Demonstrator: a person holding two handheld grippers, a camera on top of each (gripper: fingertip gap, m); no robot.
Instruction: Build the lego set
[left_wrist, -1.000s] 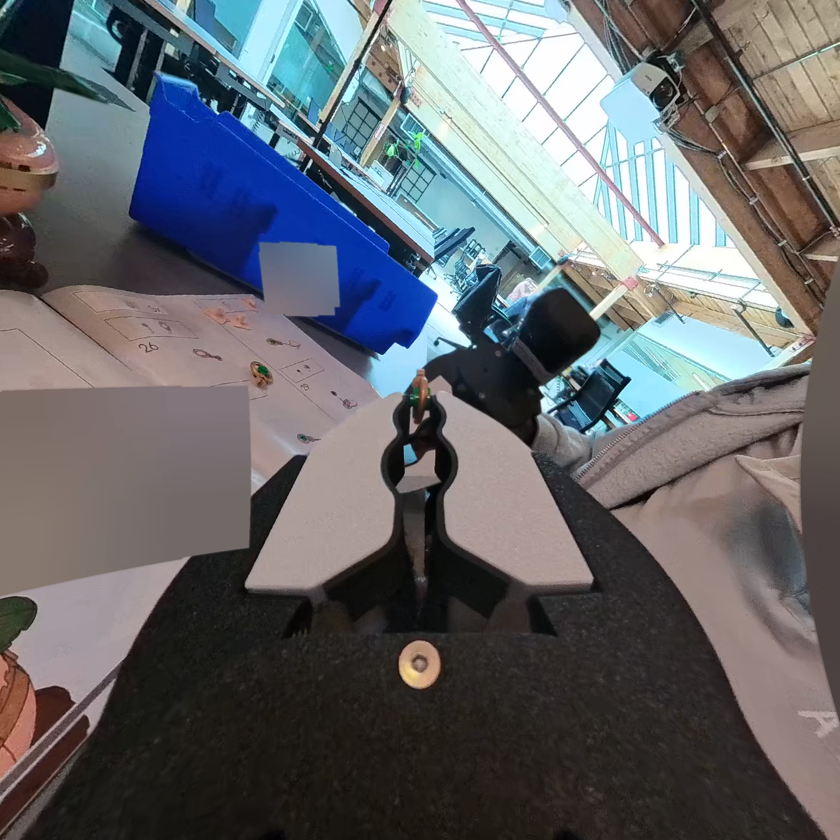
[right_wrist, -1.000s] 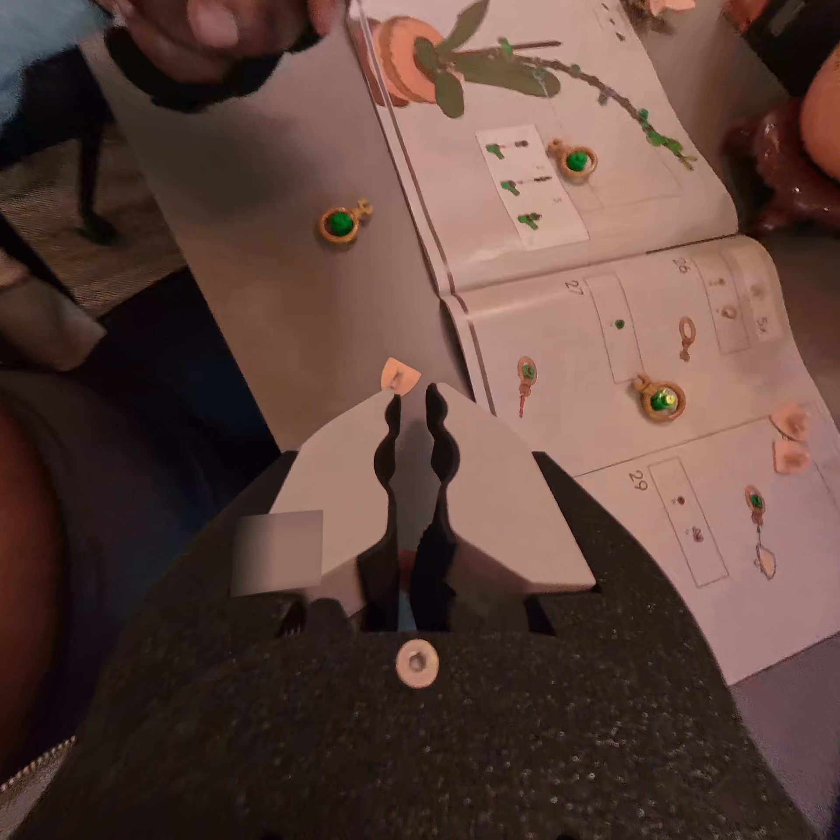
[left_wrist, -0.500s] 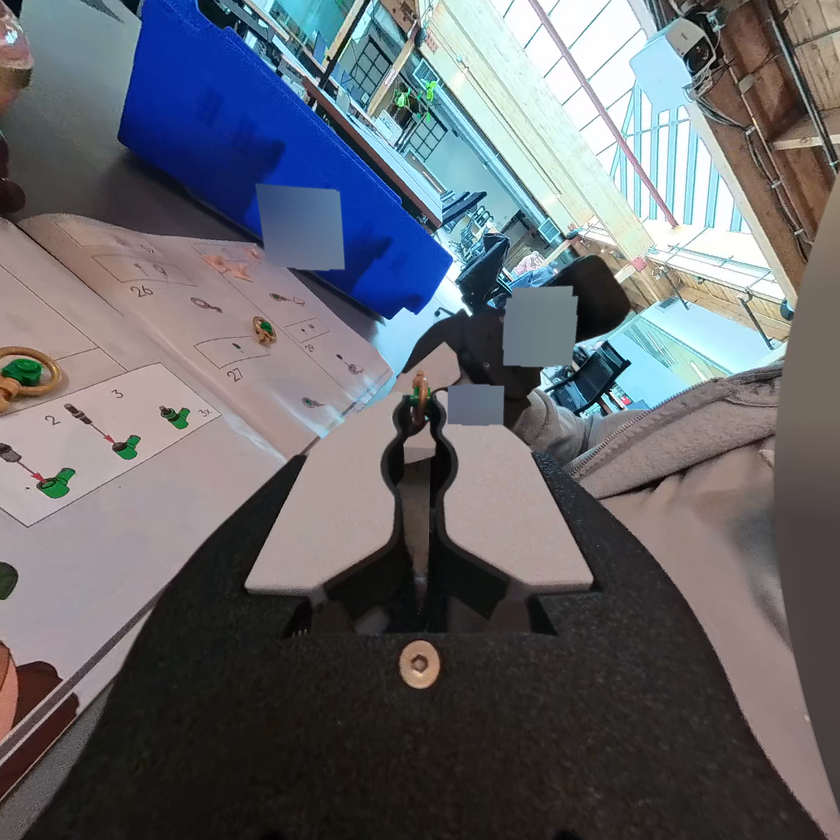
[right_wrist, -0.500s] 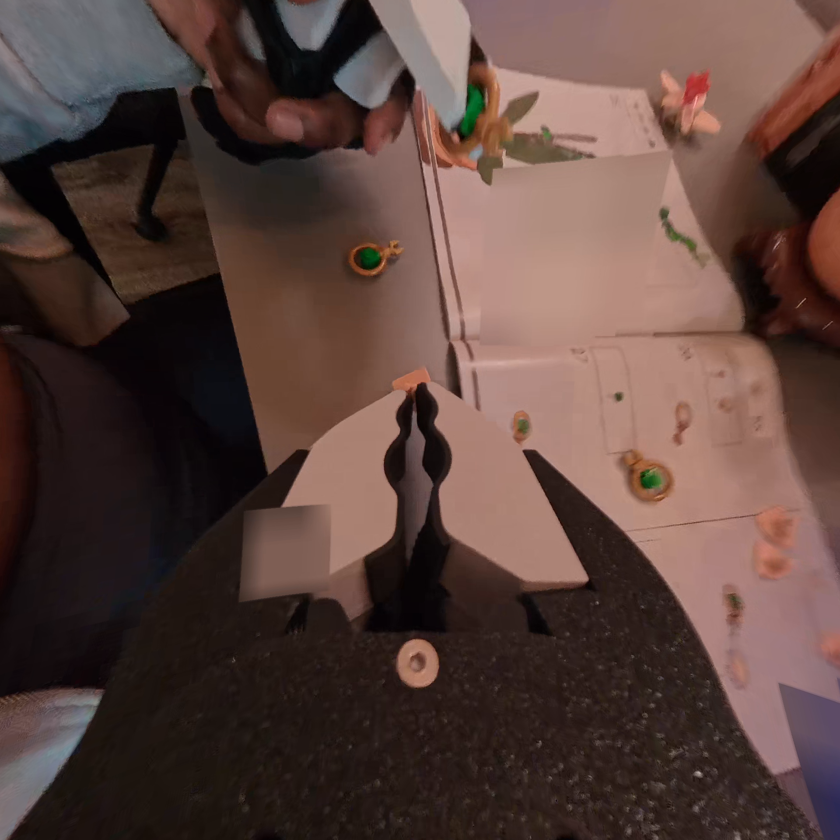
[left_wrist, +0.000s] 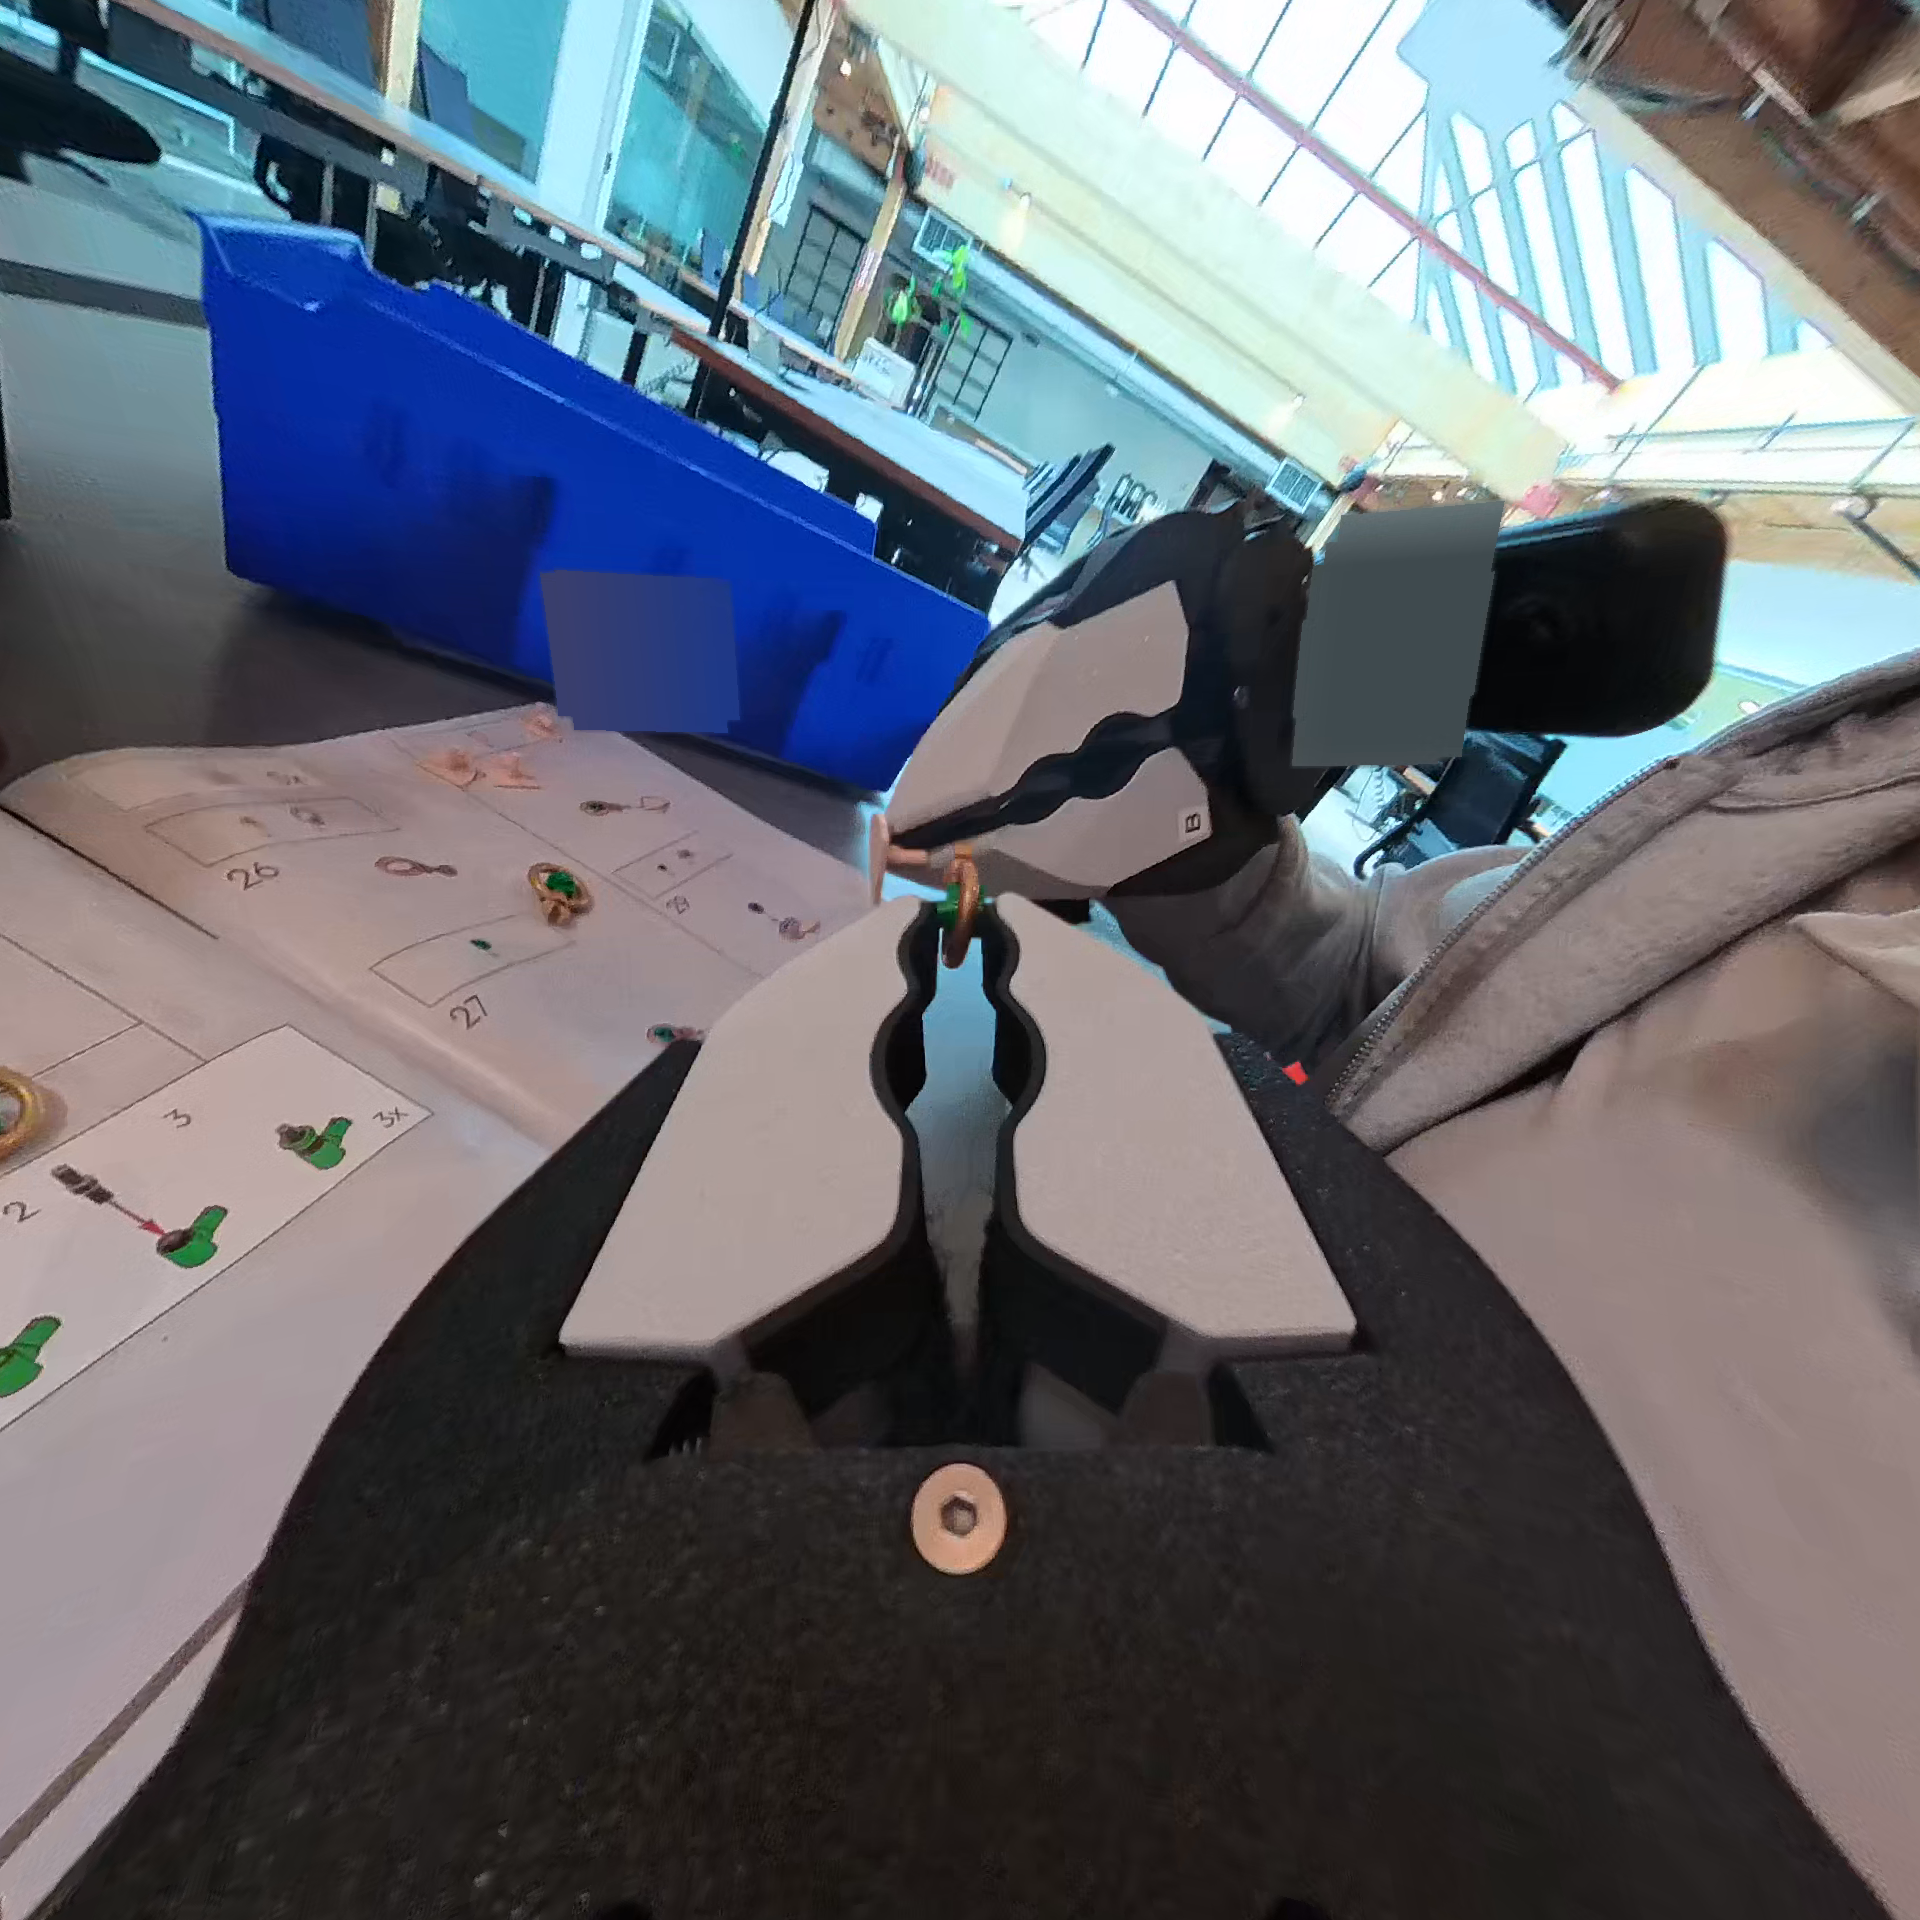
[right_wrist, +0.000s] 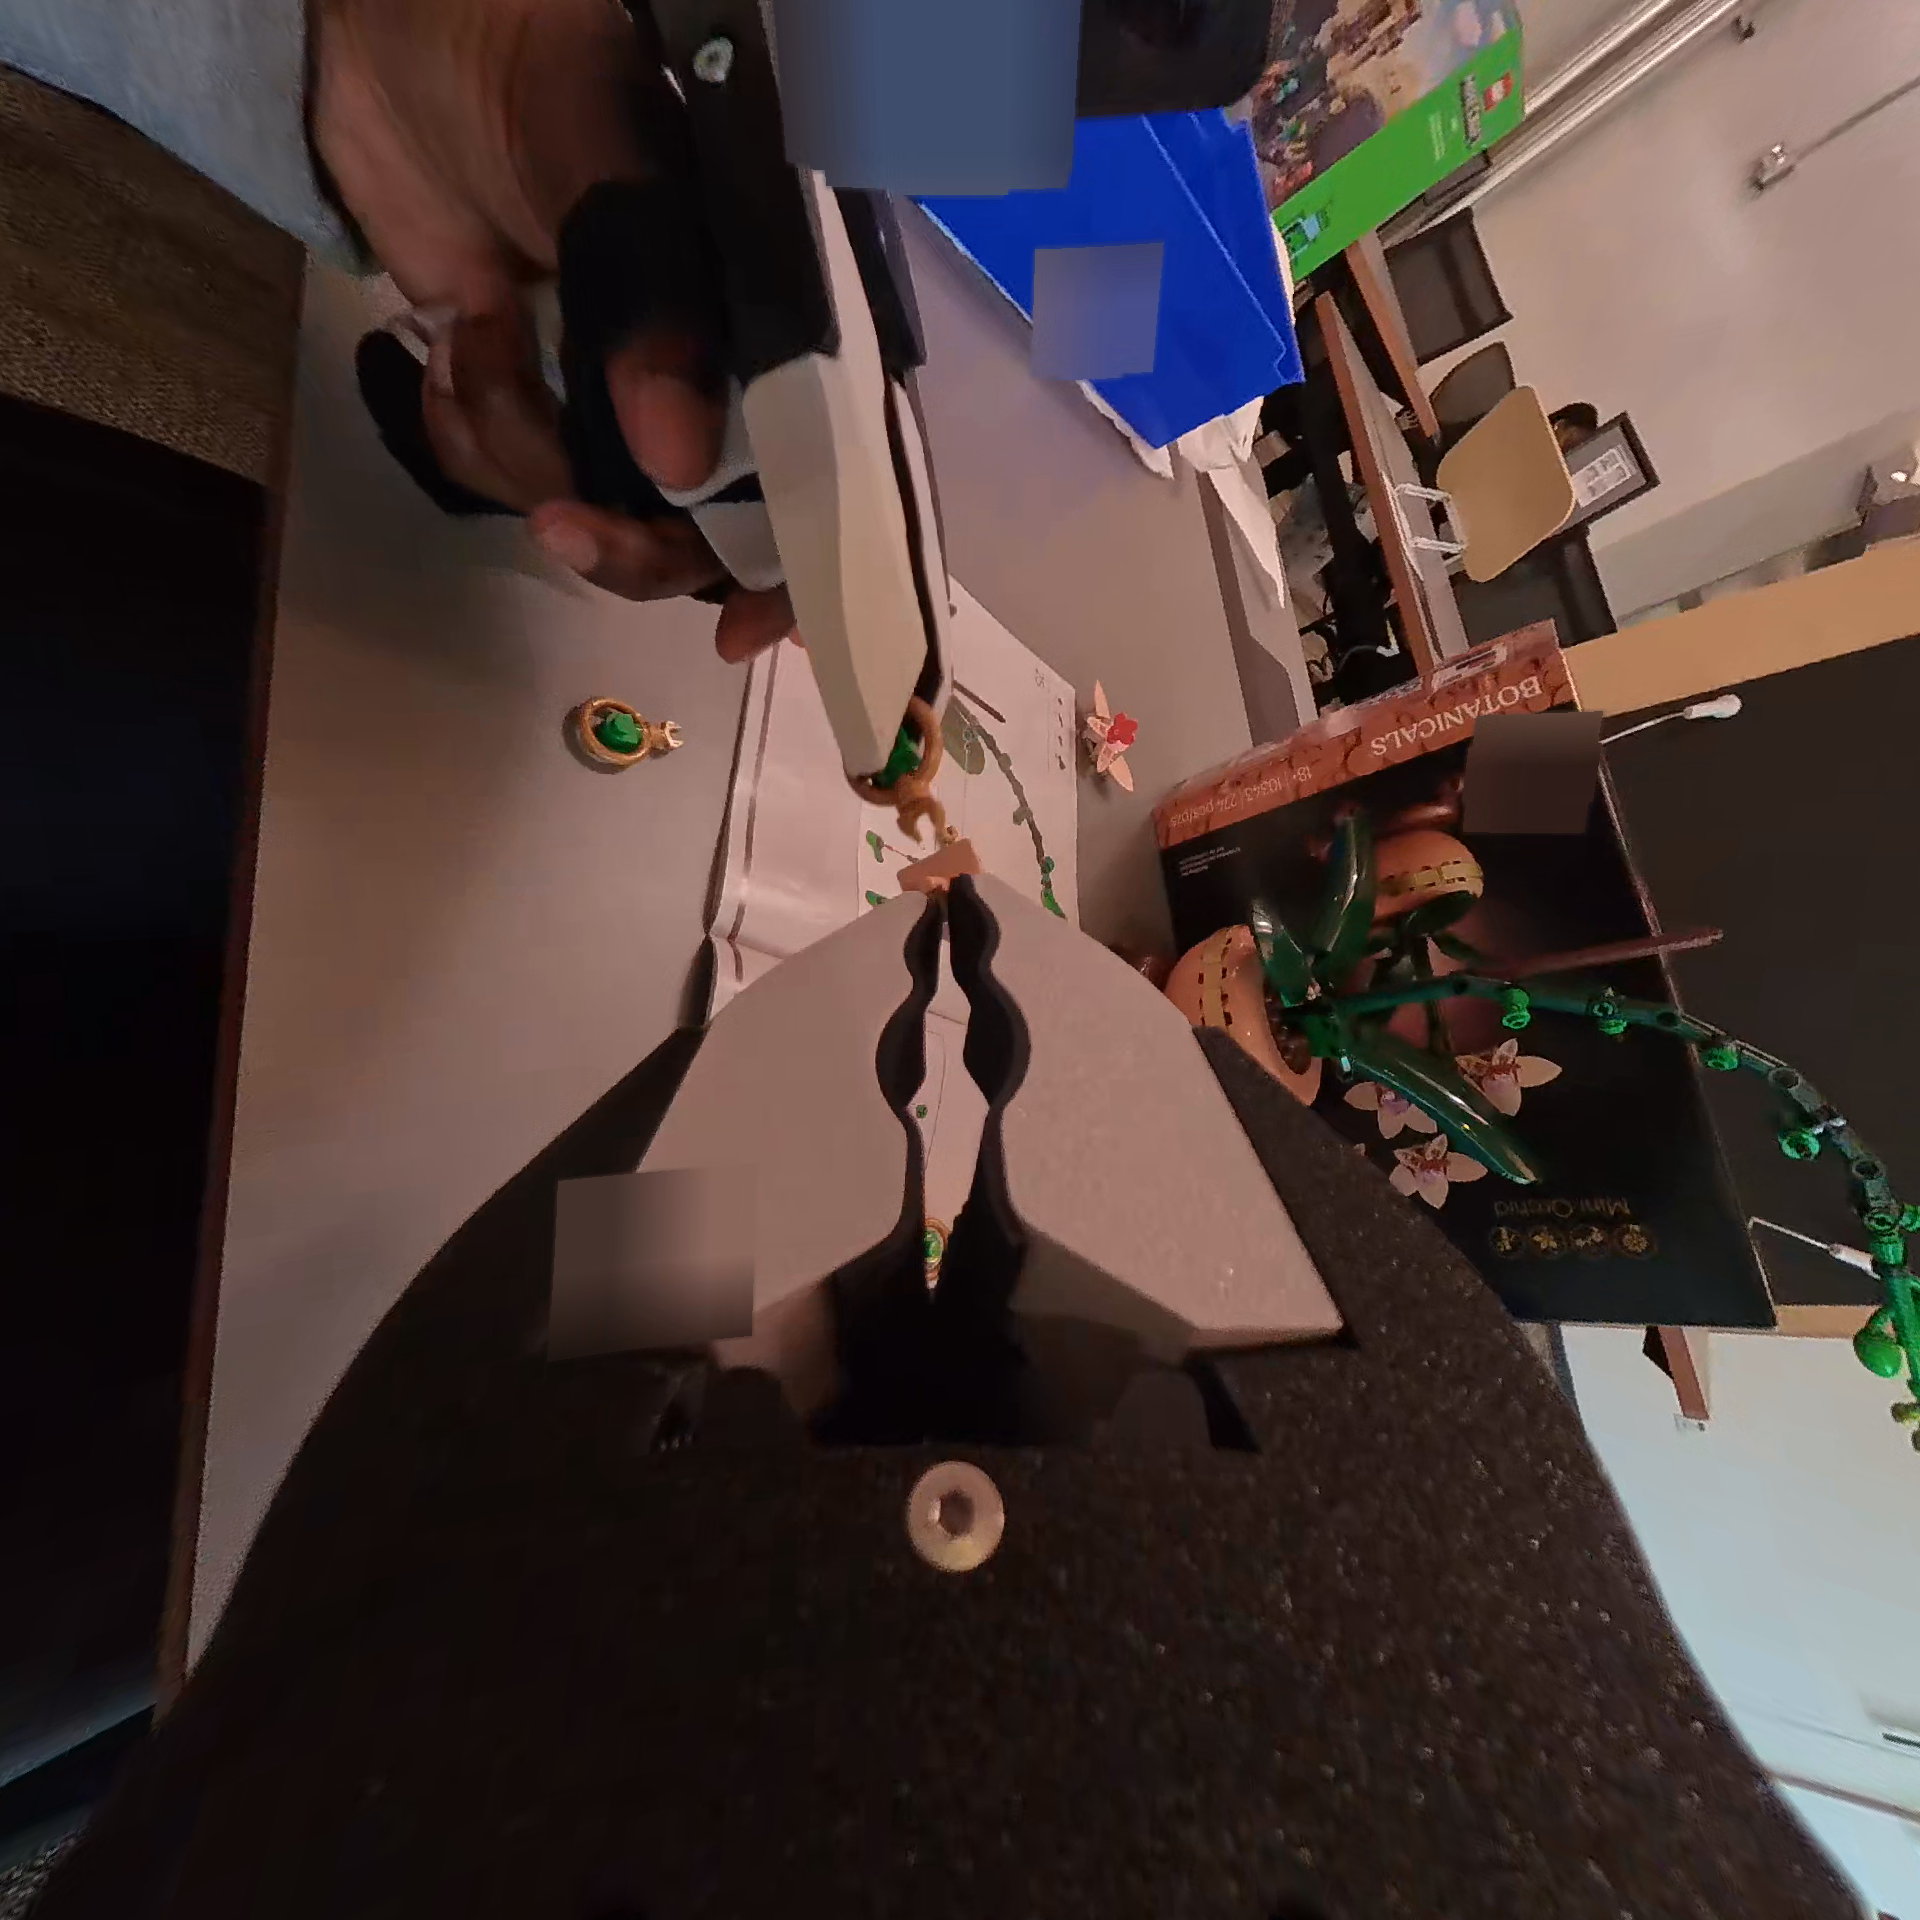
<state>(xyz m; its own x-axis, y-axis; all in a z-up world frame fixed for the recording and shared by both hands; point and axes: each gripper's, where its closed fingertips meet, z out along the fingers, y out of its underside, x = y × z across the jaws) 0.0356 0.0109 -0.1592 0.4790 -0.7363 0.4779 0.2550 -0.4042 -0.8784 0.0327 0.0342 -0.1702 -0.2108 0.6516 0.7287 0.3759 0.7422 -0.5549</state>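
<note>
Grey fingers of the left gripper pinch a gold ring piece with a green stud in it, held upright at the very tips. Meeting it from the far right, the right gripper is clamped on a small tan petal piece, which sits just beside the ring's hooked end; whether the two touch cannot be told. In the right wrist view the right gripper carries the petal across its tips, directly below the ring's hook.

Beyond the fingers, an open instruction booklet lies on the grey table. One loose ring piece rests on its page, another on the bare table left of the booklet. A blue bin stands at the far side. A small white-and-red flower lies near the set's box, with a green stem model in front of it.
</note>
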